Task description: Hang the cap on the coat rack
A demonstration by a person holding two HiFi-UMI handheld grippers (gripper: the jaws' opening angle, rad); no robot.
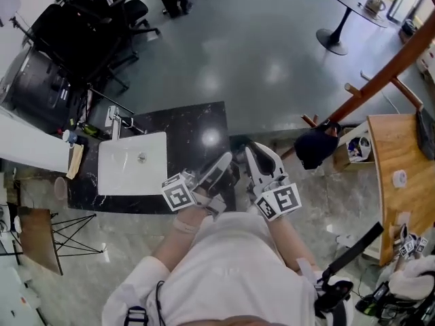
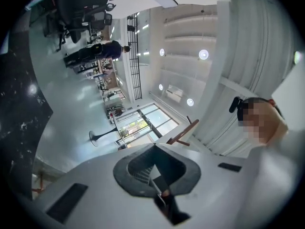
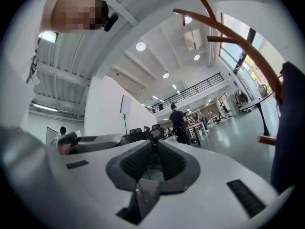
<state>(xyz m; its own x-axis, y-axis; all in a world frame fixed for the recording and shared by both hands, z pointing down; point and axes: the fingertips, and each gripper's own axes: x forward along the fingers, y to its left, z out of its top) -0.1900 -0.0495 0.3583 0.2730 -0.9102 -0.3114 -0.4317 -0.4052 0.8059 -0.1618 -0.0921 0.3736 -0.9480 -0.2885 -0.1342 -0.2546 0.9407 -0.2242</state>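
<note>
My left tongs (image 1: 228, 160) and right tongs (image 1: 252, 149) are closed on nothing, close to my chest. At two o'clock the dark cap (image 1: 314, 148) hangs on the wooden coat rack (image 1: 380, 80). It looks soft and light, and I judge it is best pinched by the brim.

Your head camera looks steeply down past your chest onto the left gripper (image 1: 230, 160) and right gripper (image 1: 253, 149), both close to your body, with the counter (image 1: 197, 121) and floor beyond. Each gripper camera sits just behind its own jaws and tilts up at the ceiling, with your head at one edge. All three views share the rack (image 1: 380, 80). In the left gripper view the rack (image 2: 183, 133) is small and far. In the right gripper view the rack (image 3: 228, 35) arches near overhead.
</note>
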